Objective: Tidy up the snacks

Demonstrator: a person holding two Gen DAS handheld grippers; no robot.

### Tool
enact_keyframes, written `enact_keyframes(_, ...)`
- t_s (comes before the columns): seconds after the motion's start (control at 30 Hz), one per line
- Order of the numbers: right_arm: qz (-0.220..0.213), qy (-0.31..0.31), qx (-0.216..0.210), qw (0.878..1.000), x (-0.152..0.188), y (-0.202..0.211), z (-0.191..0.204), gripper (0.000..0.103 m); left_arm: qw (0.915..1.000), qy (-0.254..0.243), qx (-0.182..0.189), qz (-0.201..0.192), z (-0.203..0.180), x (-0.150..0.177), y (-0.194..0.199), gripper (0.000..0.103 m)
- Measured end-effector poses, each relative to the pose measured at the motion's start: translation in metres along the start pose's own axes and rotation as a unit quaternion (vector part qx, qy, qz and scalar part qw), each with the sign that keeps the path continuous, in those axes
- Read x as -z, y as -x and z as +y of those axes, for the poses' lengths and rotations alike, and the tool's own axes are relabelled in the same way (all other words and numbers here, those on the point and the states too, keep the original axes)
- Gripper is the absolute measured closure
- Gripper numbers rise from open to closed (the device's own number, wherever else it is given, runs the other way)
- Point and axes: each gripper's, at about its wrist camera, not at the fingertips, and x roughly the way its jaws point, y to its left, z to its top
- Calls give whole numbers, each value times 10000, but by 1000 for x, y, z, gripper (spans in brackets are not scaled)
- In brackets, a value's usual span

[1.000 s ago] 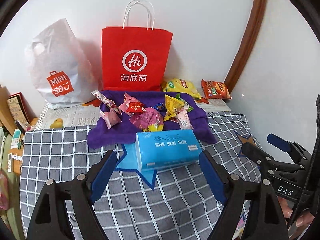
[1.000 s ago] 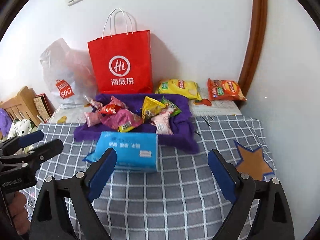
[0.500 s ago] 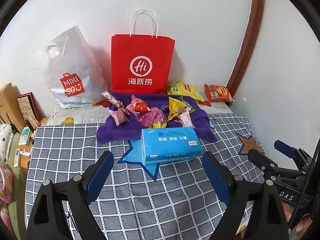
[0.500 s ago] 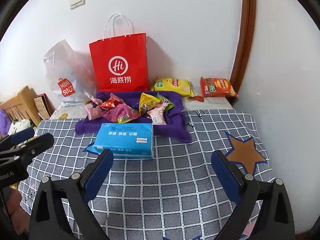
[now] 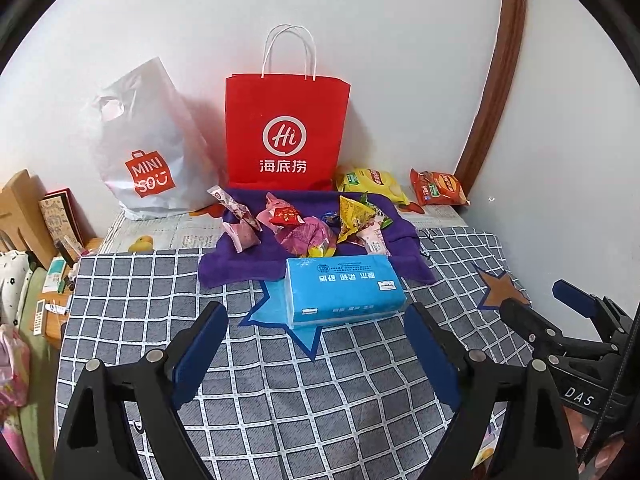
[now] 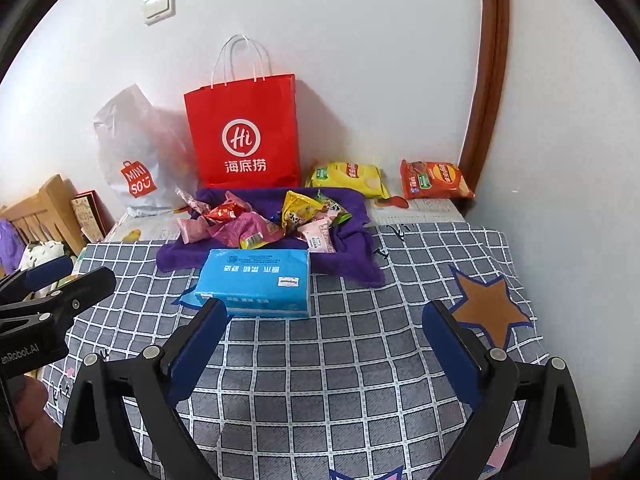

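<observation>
Several small snack packets (image 5: 308,228) (image 6: 264,224) lie heaped on a purple cloth (image 5: 240,268) (image 6: 352,264) at the back of the checked table. A yellow chip bag (image 5: 370,184) (image 6: 348,178) and an orange chip bag (image 5: 438,188) (image 6: 434,180) lie behind the cloth by the wall. A blue tissue pack (image 5: 344,290) (image 6: 256,280) sits in front of the cloth. My left gripper (image 5: 316,344) hangs open over the table, short of the tissue pack, holding nothing. My right gripper (image 6: 324,340) is open too, empty, to the right of the left one.
A red paper bag (image 5: 286,132) (image 6: 244,136) and a white plastic shopping bag (image 5: 140,148) (image 6: 136,160) stand against the wall. A checked tablecloth (image 5: 280,400) (image 6: 340,380) with star patches covers the table. Clutter (image 5: 40,240) lines the left edge.
Both grippers have drawn back from the cloth and tissue pack, so more of the tablecloth and wall shows. Nothing on the table has moved.
</observation>
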Motion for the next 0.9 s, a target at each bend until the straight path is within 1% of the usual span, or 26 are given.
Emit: enact_keyframes(0.9,-112,-64,-67,9999,0,11,-2,6,10000,71,19,-60,3,-2,7,14)
